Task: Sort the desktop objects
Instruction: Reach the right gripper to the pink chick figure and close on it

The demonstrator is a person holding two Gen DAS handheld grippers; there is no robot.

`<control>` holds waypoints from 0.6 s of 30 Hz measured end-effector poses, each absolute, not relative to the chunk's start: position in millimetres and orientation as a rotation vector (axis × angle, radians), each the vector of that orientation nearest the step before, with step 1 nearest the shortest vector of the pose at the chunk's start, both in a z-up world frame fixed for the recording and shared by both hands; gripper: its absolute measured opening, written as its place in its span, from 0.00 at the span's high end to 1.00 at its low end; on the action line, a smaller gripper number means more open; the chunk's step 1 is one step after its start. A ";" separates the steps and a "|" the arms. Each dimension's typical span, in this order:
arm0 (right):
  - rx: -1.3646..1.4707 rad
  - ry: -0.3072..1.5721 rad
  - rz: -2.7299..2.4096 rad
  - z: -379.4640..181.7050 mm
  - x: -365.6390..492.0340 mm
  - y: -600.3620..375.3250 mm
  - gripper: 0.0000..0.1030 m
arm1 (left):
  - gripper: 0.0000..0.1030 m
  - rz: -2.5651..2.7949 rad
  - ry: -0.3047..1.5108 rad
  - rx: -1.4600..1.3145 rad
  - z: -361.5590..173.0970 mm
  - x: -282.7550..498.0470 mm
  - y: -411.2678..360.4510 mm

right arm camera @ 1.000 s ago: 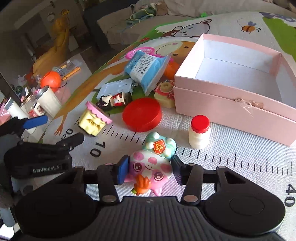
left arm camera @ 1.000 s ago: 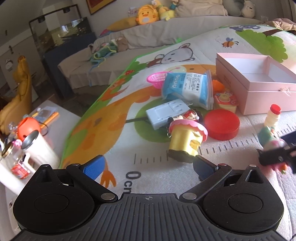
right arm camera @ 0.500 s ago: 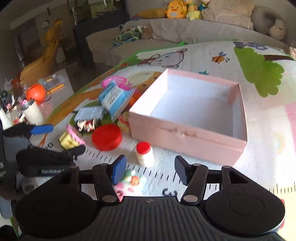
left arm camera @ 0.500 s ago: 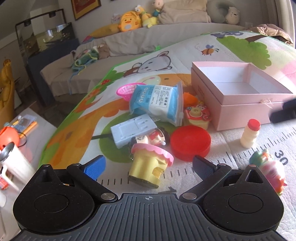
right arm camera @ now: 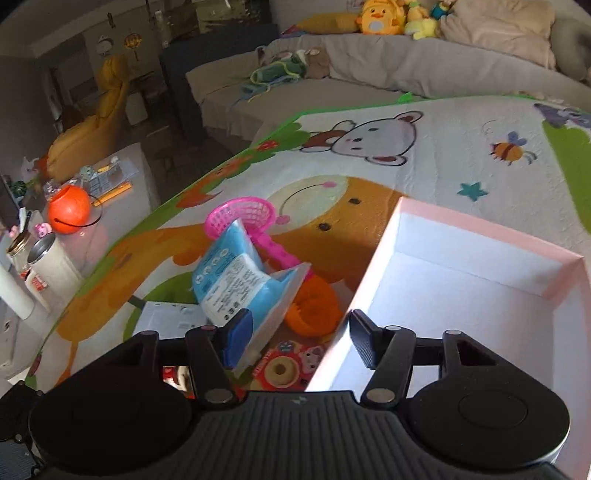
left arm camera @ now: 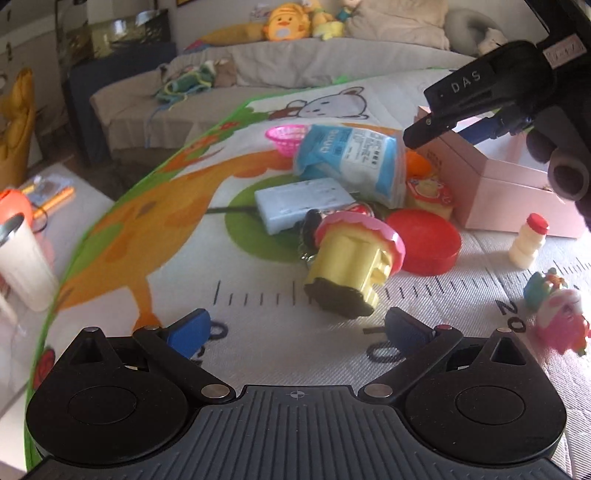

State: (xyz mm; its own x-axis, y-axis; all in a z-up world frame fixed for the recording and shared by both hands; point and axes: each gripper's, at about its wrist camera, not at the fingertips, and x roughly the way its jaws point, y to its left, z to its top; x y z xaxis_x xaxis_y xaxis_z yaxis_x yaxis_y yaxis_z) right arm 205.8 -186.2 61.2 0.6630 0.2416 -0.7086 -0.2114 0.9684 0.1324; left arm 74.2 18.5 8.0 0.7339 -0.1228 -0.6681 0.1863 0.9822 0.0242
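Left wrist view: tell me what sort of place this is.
Most likely a home living room: a grey sofa heaped with plush toys, and a cartoon play mat strewn with toys beside a pink box.

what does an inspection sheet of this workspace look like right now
surface: cartoon play mat with printed ruler marks.
job's things: pink box empty; blue pouch, red lid, yellow toy on its side, small bottle upright, pink figure on the mat.
clutter: pink basket, orange pumpkin bucket, white cup.
grippers: left gripper open, empty; right gripper jaws just opening, empty, over the box's edge.
cables: dark cord beside the grey block.
surroundings: sofa with plush toys.
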 end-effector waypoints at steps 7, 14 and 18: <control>-0.006 0.783 0.411 59.4 203.3 -160.4 0.33 | 0.00 -0.132 0.718 0.102 9.1 60.5 15.8; -0.015 0.774 0.489 63.2 189.7 -148.5 0.33 | 0.00 -0.058 0.698 0.072 8.6 31.6 6.6; -0.095 0.711 0.428 82.7 163.7 -150.5 0.33 | 0.00 -0.083 0.725 0.065 13.5 32.3 3.1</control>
State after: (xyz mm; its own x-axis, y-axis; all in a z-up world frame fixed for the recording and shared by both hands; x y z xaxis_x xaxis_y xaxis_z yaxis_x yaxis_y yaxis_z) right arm 163.7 -150.5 82.7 0.6753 0.3481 -0.6502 -0.4120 0.9093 0.0588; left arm 32.3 3.1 13.5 0.7455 -0.0531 -0.6643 0.0982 0.9947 0.0307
